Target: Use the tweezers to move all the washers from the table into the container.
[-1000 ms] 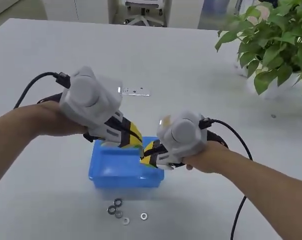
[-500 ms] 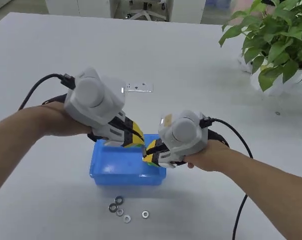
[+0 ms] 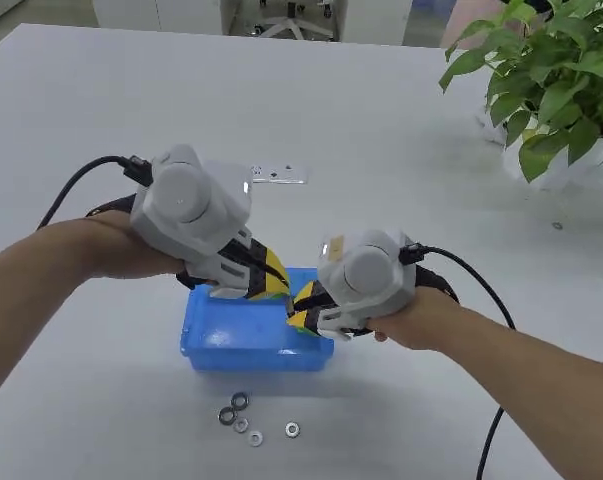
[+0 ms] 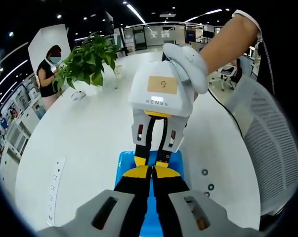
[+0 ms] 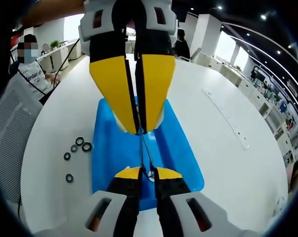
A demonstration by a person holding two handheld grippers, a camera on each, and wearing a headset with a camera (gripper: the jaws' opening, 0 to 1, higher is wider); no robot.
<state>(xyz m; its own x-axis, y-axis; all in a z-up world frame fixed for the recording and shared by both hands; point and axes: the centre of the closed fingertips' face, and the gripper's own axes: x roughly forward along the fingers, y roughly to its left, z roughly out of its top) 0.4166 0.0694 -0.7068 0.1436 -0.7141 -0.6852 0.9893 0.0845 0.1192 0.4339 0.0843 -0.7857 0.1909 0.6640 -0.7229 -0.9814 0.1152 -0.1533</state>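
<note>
The left tool [image 4: 151, 170] and right tool [image 5: 149, 174] meet over the blue container [image 3: 251, 356], both clamped on the thin tweezers [image 5: 143, 148] strung between them. Five washers [image 3: 241, 425] lie loose on the tabletop [image 3: 401, 140], just beside the container's near wall. I can't make out any inside it. Next, I'd judge, the tips must drop to one washer.
</note>
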